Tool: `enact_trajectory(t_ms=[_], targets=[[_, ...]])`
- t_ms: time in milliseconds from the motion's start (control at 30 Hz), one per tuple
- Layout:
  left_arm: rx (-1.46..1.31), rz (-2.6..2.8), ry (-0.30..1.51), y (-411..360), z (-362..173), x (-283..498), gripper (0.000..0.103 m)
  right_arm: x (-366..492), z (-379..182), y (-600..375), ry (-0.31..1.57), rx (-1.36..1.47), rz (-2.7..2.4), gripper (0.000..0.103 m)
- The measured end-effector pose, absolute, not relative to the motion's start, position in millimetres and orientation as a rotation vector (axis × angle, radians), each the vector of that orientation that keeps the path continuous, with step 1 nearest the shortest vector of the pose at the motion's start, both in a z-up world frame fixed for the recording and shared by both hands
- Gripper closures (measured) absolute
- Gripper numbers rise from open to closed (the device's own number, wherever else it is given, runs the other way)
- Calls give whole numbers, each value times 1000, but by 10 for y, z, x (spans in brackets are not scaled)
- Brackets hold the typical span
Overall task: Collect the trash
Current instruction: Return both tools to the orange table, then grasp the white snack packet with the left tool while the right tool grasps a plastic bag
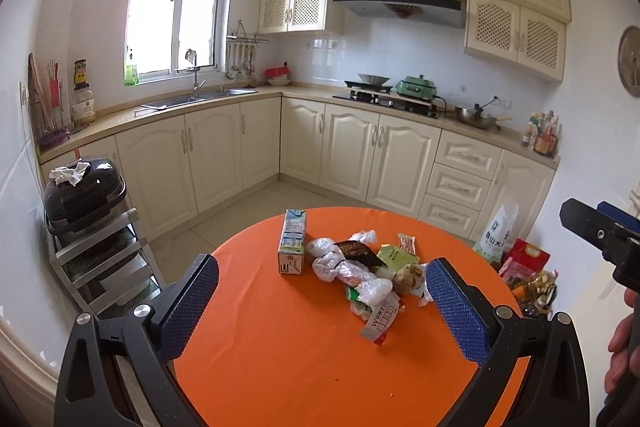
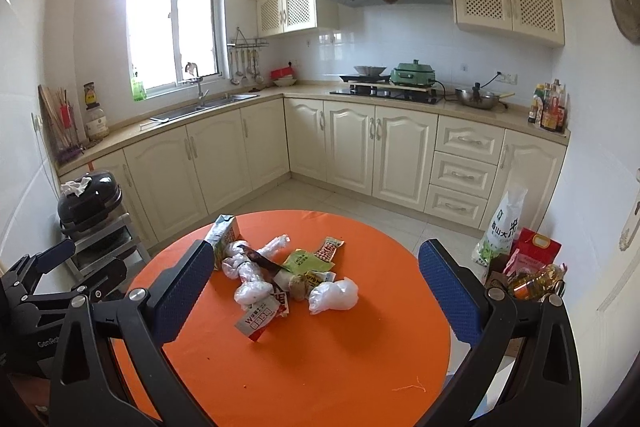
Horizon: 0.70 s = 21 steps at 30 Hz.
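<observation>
A heap of trash (image 1: 360, 267) lies on the round orange table (image 1: 280, 347): crumpled clear plastic bags (image 2: 252, 277), snack wrappers (image 2: 306, 261) and a milk carton (image 1: 293, 242) standing at the heap's left. My left gripper (image 1: 320, 291) hovers open above the table's near side, the heap just beyond its fingers. My right gripper (image 2: 316, 279) is open too, nothing between its blue pads (image 2: 452, 291), the heap ahead of it. Each gripper shows at the edge of the other's view: the right gripper (image 1: 604, 235), the left gripper (image 2: 52, 267).
A dark rice cooker (image 1: 82, 193) sits on a metal rack (image 1: 100, 259) left of the table. A rice sack (image 2: 504, 227), a red bag (image 2: 536, 247) and an oil bottle (image 2: 536, 281) stand on the floor at the right. Cream cabinets (image 2: 360, 147) line the far walls.
</observation>
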<state>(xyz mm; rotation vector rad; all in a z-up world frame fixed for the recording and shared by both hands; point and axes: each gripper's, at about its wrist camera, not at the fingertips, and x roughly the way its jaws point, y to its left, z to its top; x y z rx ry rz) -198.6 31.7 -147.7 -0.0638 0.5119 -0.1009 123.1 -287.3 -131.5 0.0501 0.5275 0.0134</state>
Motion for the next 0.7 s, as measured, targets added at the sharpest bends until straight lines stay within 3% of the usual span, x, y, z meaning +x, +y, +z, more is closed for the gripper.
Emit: enact_trajectory(t_ms=[433, 700], targets=[[12, -151, 683, -342, -1504, -589, 1, 1670, -1967, -3225, 699, 85, 15, 0], [71, -180, 812, -473, -1868, 332, 1, 2006, -2452, -3331, 814, 116, 11, 0]])
